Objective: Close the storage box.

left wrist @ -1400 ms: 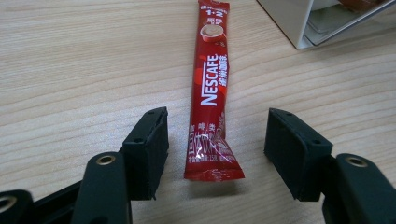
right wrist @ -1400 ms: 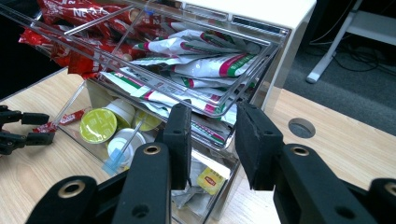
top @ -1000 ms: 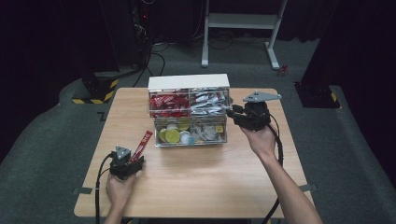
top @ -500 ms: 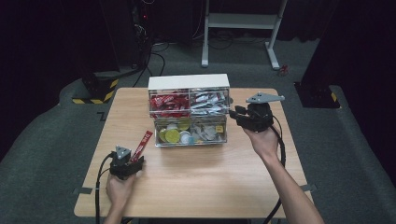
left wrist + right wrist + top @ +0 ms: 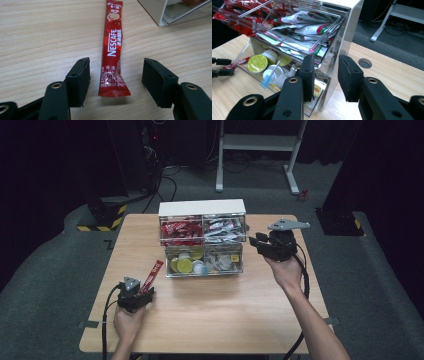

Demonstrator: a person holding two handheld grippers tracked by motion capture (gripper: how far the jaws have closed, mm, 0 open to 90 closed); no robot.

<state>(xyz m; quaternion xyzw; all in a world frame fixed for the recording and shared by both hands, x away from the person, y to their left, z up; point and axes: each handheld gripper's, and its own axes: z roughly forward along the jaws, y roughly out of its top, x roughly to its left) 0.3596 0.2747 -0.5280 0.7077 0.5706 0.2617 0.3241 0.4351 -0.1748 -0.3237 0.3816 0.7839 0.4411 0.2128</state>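
A wooden table (image 5: 225,315) is seen from the high view, with a white-topped clear-drawer organiser (image 5: 202,237) placed toward its far edge. The left gripper (image 5: 134,296) is held by the person's left hand (image 5: 126,326) near the table's front left corner, and a red Nescafé instant-coffee stick sachet (image 5: 152,276) is laid flat on the wood just ahead of it, angled toward the organiser. In the left gripper view the jaws are shown spread wide to either side of the sachet's (image 5: 112,50) near, crimped end; clear gaps are visible between both pads and the packet, so nothing is grasped. The sachet's far end is seen close to the organiser's white corner (image 5: 156,11), though contact cannot be judged. The right gripper (image 5: 260,243) is held by the right hand (image 5: 286,270) at the organiser's right side, level with its upper row. In the right gripper view the jaws are shown partly open, set about the right front corner of the organiser (image 5: 347,32); whether the pads touch it cannot be told. The upper drawers are shown pulled out: red sachets (image 5: 244,10) are held in one, white-and-green sachets (image 5: 307,27) in the other. Round capsule cups (image 5: 258,63) are held in the lower drawer.
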